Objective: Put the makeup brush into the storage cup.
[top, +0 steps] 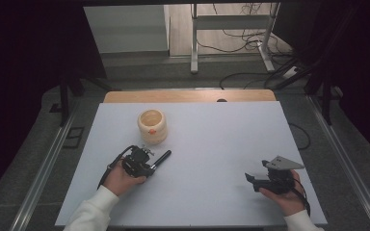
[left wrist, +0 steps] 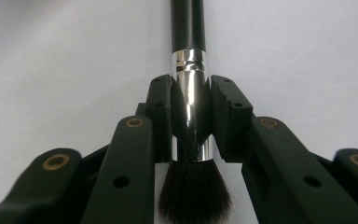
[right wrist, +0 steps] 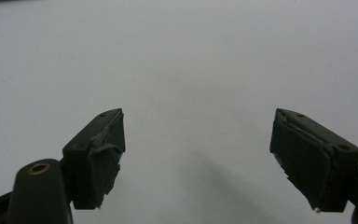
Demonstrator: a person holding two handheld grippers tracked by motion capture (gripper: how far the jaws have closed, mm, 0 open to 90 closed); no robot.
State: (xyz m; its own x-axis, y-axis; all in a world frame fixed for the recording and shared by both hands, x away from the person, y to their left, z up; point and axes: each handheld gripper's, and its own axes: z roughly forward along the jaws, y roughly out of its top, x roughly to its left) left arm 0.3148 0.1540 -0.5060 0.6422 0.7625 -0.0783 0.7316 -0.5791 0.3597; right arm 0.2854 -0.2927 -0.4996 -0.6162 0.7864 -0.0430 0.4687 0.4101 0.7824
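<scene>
One black-handled makeup brush (left wrist: 189,98) with a silver metal ferrule, clamped in the left gripper (left wrist: 189,100); one round cream-coloured pot (top: 152,126) beyond it.
The left jaws are closed on the ferrule: dark bristles lie behind the pads, the handle runs out ahead of them. The right gripper (right wrist: 198,154) rests on the one white table (top: 221,144), jaws spread wide with nothing between them. No legible writing shows on any item.
</scene>
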